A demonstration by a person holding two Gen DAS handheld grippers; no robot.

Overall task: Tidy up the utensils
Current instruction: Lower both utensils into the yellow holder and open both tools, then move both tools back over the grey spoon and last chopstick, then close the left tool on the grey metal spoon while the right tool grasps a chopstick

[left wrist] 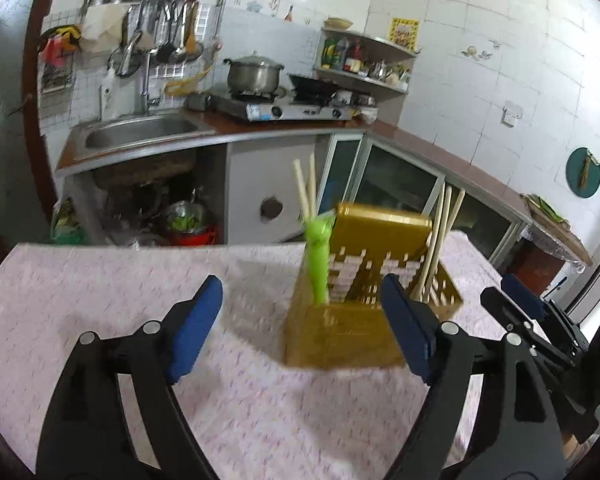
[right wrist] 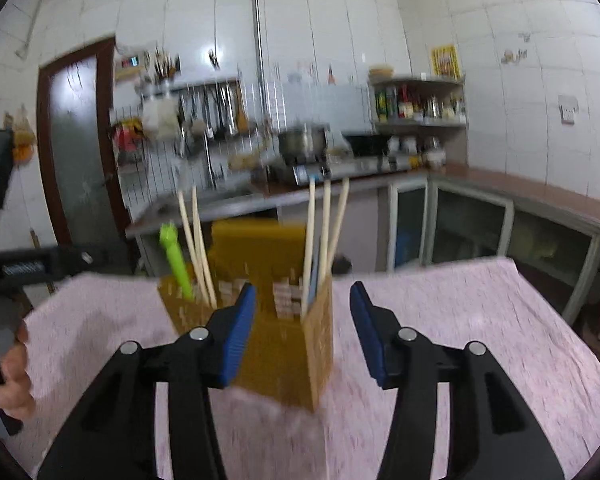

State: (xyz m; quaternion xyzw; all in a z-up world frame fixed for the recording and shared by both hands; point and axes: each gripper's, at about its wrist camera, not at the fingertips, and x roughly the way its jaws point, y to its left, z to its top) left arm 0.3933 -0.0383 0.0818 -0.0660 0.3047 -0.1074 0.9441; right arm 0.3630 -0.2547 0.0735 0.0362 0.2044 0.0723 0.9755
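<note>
A golden-yellow slotted utensil holder [left wrist: 340, 328] stands on the pink-clothed table [left wrist: 100, 280]. In its left compartment are a green-handled utensil [left wrist: 320, 256] and two pale chopsticks [left wrist: 302, 192]; more chopsticks [left wrist: 440, 232] lean in the right one. My left gripper [left wrist: 302, 326] is open, its blue pads wide apart just short of the holder, gripping nothing. In the right wrist view the holder [right wrist: 280, 360] sits blurred right in front of my right gripper [right wrist: 303, 332], which is open with its pads either side of the holder's right corner. The green utensil [right wrist: 176, 256] and chopsticks [right wrist: 326, 232] stick up.
A kitchen counter behind the table carries a sink [left wrist: 140, 132], a gas stove [left wrist: 284, 108] and a steel pot [left wrist: 254, 74]. The right gripper [left wrist: 532, 312] shows at the left view's right edge. A hand [right wrist: 16, 380] holding the left gripper shows at the right view's left edge.
</note>
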